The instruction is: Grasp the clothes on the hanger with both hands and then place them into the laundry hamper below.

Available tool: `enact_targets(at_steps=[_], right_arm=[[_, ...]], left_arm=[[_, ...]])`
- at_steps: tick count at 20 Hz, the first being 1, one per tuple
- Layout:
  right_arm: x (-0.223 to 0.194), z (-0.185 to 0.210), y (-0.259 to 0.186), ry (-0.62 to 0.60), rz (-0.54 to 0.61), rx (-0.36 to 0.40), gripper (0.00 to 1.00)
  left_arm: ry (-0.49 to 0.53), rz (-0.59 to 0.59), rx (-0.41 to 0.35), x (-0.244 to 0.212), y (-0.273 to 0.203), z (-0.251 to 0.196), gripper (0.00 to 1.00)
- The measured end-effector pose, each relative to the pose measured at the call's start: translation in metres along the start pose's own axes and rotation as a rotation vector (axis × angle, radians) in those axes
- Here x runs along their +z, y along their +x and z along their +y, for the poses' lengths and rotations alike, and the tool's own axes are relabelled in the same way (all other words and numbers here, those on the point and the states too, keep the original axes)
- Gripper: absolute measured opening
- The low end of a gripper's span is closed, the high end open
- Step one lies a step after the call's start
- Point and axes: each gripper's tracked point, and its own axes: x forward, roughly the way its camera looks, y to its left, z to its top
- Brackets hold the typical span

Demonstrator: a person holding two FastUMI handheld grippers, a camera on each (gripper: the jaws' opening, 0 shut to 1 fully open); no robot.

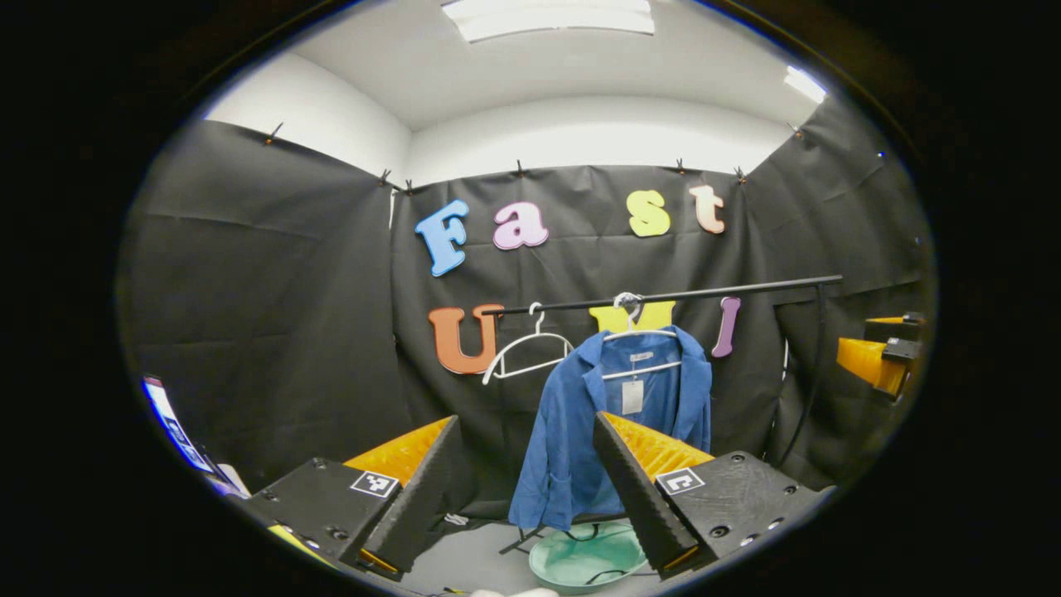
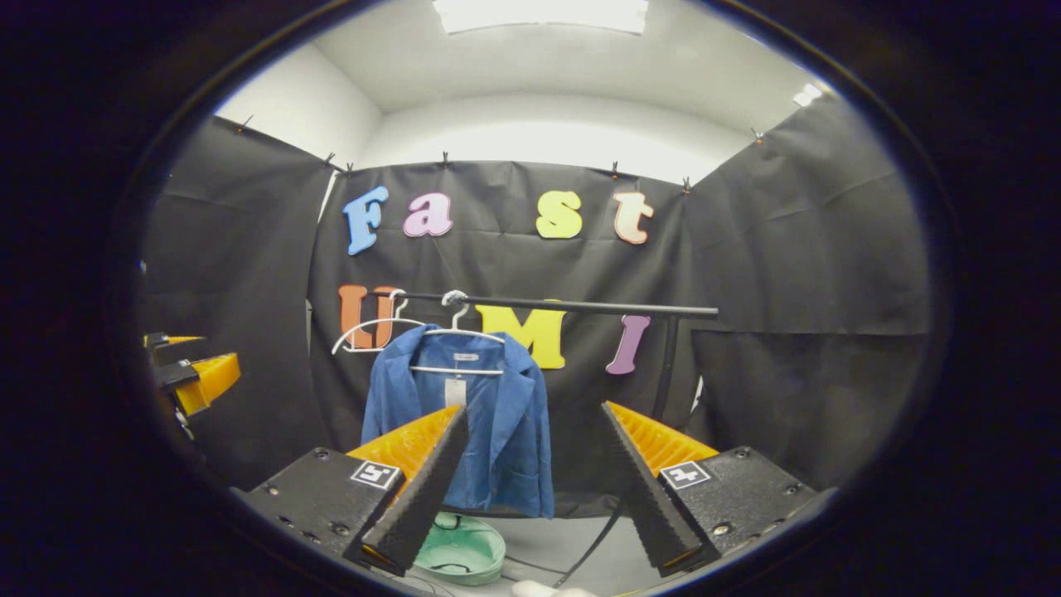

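Fabric of the blue soft jacket (image 1: 580, 431) looks light and limp; it hangs on a white hanger (image 1: 638, 332) at 12 o'clock, above the round green hamper (image 1: 588, 560). We would pinch both shoulders. The left gripper (image 1: 526, 489) and right gripper (image 2: 530, 489) are spread wide, holding nothing.

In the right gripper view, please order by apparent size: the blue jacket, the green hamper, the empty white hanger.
1. blue jacket
2. green hamper, partly hidden by a finger, so unsure
3. empty white hanger

Two tool-mounted views, side by side, facing a shared jacket (image 1: 580, 423) from afar
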Motion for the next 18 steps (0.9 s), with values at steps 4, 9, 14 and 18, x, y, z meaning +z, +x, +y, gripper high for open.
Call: enact_targets(at_steps=[4,9,14,18], right_arm=[[-0.003,-0.002,0.0,-0.004,0.001,-0.018,0.99],[-0.008,-0.001,0.003,0.002,0.022,-0.023,0.99],[-0.017,0.003,0.013,-0.013,0.047,0.01,0.99],[-0.023,0.006,0.024,-0.026,0.074,0.059,0.98]], left_arm=[[0.005,-0.003,0.003,0.0,0.001,0.002,1.0],[0.002,0.005,-0.007,-0.009,0.012,-0.001,1.0],[-0.023,0.039,-0.024,-0.029,0.04,-0.016,1.0],[-0.033,0.051,-0.034,-0.045,0.075,-0.037,1.0]])
